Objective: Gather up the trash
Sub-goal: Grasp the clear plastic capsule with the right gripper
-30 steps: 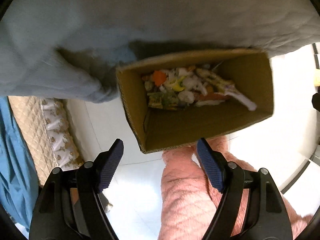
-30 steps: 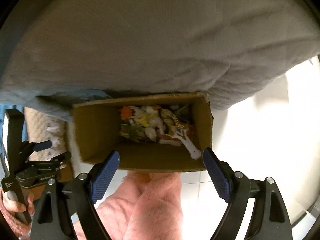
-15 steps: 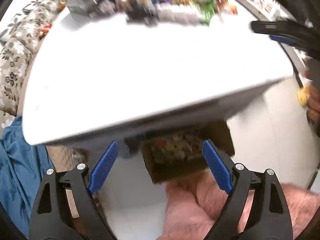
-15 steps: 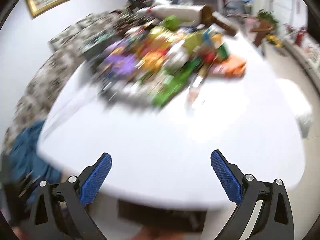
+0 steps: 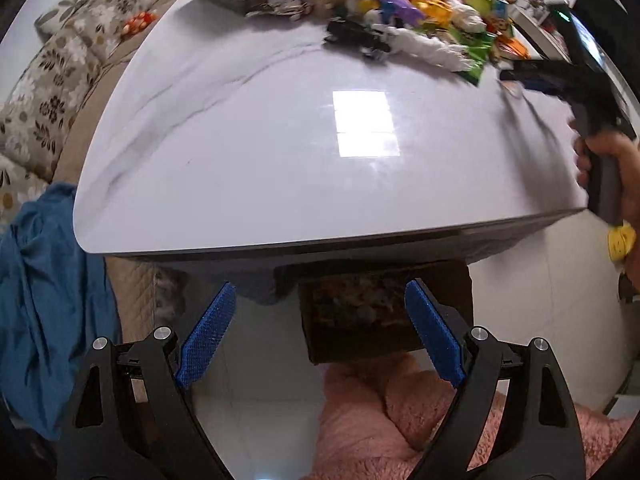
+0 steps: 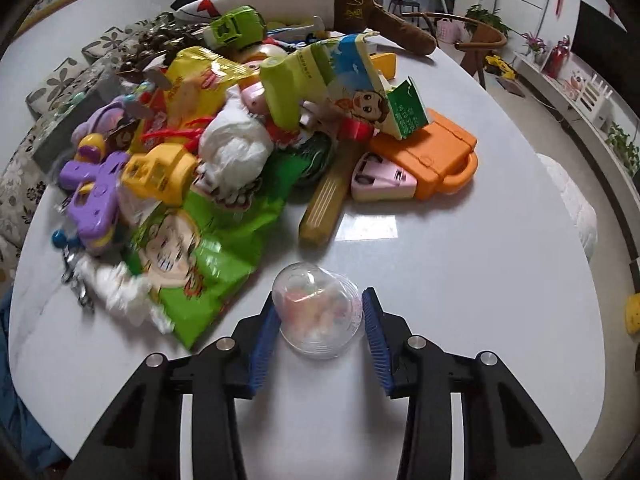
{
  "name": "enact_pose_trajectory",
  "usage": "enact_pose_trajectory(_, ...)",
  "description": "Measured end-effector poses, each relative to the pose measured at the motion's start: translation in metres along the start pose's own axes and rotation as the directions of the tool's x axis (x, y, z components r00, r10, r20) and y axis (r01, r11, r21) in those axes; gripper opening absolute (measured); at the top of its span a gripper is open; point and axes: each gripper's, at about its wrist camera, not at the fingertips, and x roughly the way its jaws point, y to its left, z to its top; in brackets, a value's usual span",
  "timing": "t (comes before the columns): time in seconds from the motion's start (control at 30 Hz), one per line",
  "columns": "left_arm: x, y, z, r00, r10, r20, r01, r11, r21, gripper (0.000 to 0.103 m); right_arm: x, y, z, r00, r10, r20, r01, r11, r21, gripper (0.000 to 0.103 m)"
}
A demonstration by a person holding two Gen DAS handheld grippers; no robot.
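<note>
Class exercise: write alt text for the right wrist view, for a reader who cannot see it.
The right gripper brackets a clear plastic cup lying on a white table, its blue pads close on either side. Behind lies a heap of toys and wrappers, including a green snack bag and an orange toy case.

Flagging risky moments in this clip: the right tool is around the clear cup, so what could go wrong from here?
1. The clear plastic cup sits between the right tool pads; it looks thin, so a hard squeeze might crush it or make it slip out.
2. The green snack bag lies right beside the cup and could get dragged along.
3. The cardboard box sits partly under the table edge, so a drop could miss.
</note>
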Motion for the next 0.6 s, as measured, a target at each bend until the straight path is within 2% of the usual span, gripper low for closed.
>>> enact_pose_trajectory(0.2, 0.019, -0.001, 0.033, 0.999, -0.012, -0.033, 0.010, 0.999, -0.053, 0.084, -0.052, -0.014, -0.051, 0.995, 0.098, 0.013, -0.098, 0.995, 0.018, 0.041)
enact_pose_trajectory(0.3, 0.036, -0.009, 0.072, 1.000, -0.016, -0.017, 0.015, 0.999, -0.045, 0.084, -0.073, -0.019, -0.076, 0.992, 0.124, 0.012, -0.124, 0.992, 0.007, 0.041)
enact_pose_trajectory(0.47, 0.066, -0.031, 0.149, 0.999, -0.038, -0.009, 0.038, 0.999, 0.008, 0.084, -0.095, -0.027, -0.092, 0.988, 0.155, 0.028, -0.156, 0.987, 0.035, 0.042)
enact_pose_trajectory(0.6, 0.090, -0.033, 0.198, 0.999, -0.051, -0.006, 0.051, 0.998, -0.025, 0.084, -0.114, -0.026, -0.099, 0.985, 0.169, 0.045, -0.172, 0.984, 0.052, 0.042)
